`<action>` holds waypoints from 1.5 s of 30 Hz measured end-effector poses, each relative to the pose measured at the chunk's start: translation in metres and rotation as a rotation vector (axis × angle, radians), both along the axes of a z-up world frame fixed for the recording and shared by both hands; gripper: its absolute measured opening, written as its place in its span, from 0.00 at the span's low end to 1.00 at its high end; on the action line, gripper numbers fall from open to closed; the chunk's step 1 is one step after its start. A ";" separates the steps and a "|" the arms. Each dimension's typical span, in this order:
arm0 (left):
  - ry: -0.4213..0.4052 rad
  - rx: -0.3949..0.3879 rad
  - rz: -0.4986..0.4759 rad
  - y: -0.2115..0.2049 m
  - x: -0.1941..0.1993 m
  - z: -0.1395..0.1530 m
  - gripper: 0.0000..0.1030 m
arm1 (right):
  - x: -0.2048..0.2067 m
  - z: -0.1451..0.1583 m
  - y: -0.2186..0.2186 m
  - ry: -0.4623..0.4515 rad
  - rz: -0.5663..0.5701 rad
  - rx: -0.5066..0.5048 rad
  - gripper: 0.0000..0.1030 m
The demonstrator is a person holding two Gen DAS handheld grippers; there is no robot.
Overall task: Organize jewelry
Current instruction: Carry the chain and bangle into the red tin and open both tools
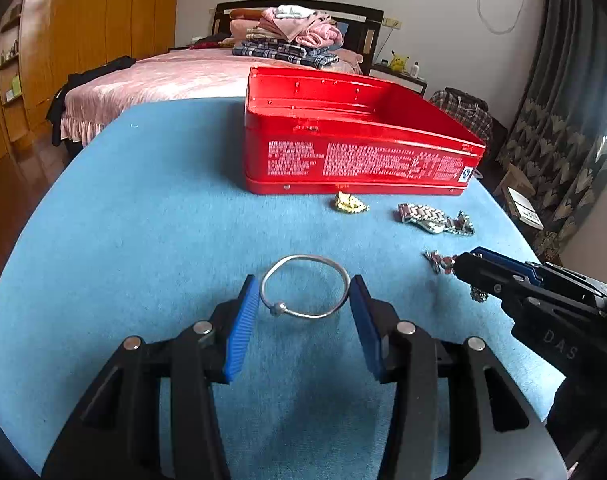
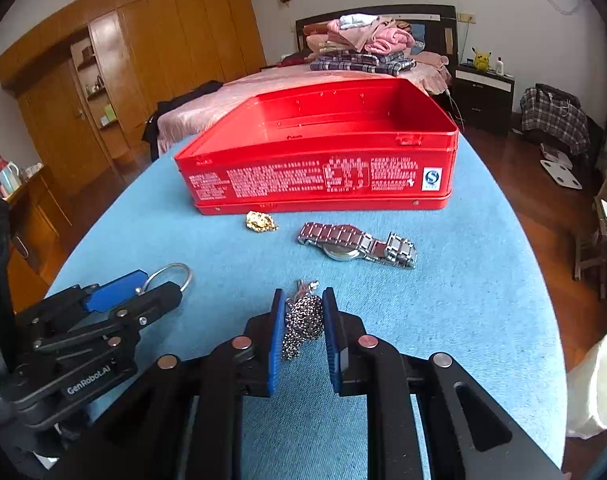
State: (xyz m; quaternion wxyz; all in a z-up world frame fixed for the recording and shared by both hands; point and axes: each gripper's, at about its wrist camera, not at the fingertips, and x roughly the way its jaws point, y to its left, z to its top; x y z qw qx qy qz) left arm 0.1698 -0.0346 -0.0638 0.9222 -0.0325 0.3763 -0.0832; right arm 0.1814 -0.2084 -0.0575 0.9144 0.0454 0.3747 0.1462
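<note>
- Left gripper (image 1: 305, 294) spread wide, jaws bracketing the silver bangle (image 1: 304, 287) flat on the blue tablecloth (image 1: 143, 240) — pads (image 1: 243, 328) just beside the rim, not yet pinching.
- Right gripper (image 2: 303, 320) partly open around the silver chain necklace (image 2: 301, 324); contact unclear, no firm clamp.
- Judged step: the 2 first pickups.
- Next: close both, lift, carry into the open red tin (image 2: 323, 176).
- Gold piece (image 2: 260, 222) and steel wristwatch (image 2: 355, 244) waiting just before the tin.

My left gripper (image 1: 305, 292) and right gripper (image 2: 303, 304) are matte black frames with round silver rivets and ribbed blue pads on the fingers (image 1: 243, 328). White lettering reads "DAS" on one body, "GenRobot.AI" on the other.
</note>
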 end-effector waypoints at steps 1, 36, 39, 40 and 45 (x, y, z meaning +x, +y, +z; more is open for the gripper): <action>-0.001 -0.001 0.000 0.000 -0.001 0.000 0.43 | 0.000 0.000 0.000 0.002 0.002 -0.002 0.18; -0.186 -0.042 -0.032 -0.019 0.074 0.090 0.43 | 0.070 0.100 -0.019 -0.188 0.003 0.042 0.18; -0.192 -0.048 -0.033 -0.021 0.090 0.093 0.43 | 0.085 0.100 -0.022 -0.189 -0.009 0.050 0.18; -0.192 -0.052 -0.032 -0.022 0.095 0.094 0.43 | 0.090 0.100 -0.023 -0.191 -0.012 0.052 0.18; -0.183 -0.046 -0.041 -0.031 0.124 0.090 0.43 | 0.116 0.096 -0.025 -0.180 -0.016 0.041 0.18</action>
